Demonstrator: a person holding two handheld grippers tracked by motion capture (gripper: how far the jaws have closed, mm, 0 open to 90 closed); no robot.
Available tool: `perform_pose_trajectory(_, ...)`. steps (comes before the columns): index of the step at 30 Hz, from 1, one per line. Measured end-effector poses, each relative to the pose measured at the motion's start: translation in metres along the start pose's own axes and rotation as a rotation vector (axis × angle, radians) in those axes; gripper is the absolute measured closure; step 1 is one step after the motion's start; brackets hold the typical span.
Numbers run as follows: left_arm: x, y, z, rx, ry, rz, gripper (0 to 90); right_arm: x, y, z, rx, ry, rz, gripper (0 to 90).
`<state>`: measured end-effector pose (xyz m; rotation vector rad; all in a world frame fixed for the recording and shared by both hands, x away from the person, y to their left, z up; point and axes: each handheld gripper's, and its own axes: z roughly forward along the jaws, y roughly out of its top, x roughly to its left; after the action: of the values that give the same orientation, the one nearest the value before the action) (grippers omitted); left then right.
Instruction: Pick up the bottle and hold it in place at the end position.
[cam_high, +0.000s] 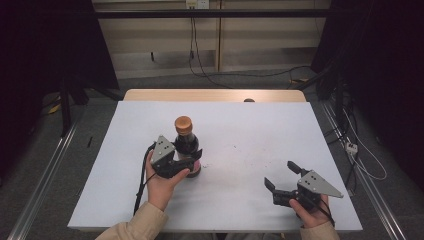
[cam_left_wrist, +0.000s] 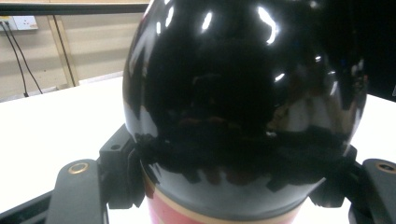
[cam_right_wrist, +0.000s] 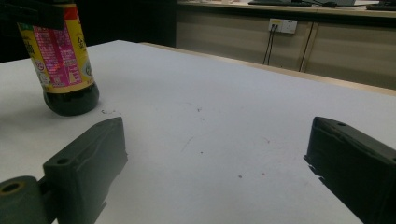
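Standing upright on the white table, a little left of its middle and nearer the front edge than the back, is a dark bottle with a brown cap. The left gripper has its jaws clamped on the bottle's lower body, one on each side. The left hand holds that gripper from behind, with a tan sleeve coming in over the front edge, and a black cable trails down beside the hand. In the left gripper view the glossy black body of the bottle bulges between the two jaws, which press against it at left and right, and a red band with a pale stripe shows below them.

Toward the front right corner of the table, the right gripper rests low over the surface, held by the right hand. Its jaws stand wide apart with nothing between them, pointing toward the left and slightly away from the front edge. It is well apart from the bottle. In the right gripper view the two black jaws rise at the lower left and lower right with bare white table between them, marked by a few small specks, and the bottle stands farther off at upper left, showing a pink and yellow label above its dark rounded base.
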<state>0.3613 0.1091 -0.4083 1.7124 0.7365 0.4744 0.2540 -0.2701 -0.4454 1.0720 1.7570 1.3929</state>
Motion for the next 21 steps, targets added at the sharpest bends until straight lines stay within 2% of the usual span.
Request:
perform_pose_trajectory(9, -0.0004, 0.0005, 0.0014, -0.010, 0.002, 0.010, 29.4, -0.0003, -0.0005, 0.0012, -0.001, 0.008, 0.005, 4.4)
perform_pose_trajectory(11, 0.0002, 0.0004, 0.0011, -0.015, 0.007, 0.029, 29.6, -0.0002, 0.0000, 0.0006, -0.004, 0.010, 0.005, 4.3)
perform_pose_trajectory(12, -0.0008, 0.0001, 0.0012, -0.017, 0.005, 0.016, 29.7, -0.0002, 0.0001, 0.0004, -0.007, 0.011, 0.008, 4.4)
perform_pose_trajectory(13, 0.0005, 0.0005, 0.0009, -0.015, 0.005, 0.037, 29.8, -0.0002, 0.0002, 0.0004, -0.006, 0.013, 0.007, 4.4)
perform_pose_trajectory(15, 0.0003, 0.0005, 0.0013, -0.019, 0.004, 0.039, 29.9, -0.0002, 0.0002, 0.0006, -0.005, 0.012, 0.005, 4.4)
perform_pose_trajectory(18, 0.0015, 0.0010, 0.0021, -0.021, -0.003, 0.033, 30.0, -0.0001, 0.0004, 0.0004, -0.007, 0.016, 0.005, 4.4)
perform_pose_trajectory(21, 0.0030, 0.0015, 0.0031, -0.024, -0.007, 0.004, 30.1, -0.0003, 0.0004, 0.0002, -0.009, 0.018, 0.008, 4.4)
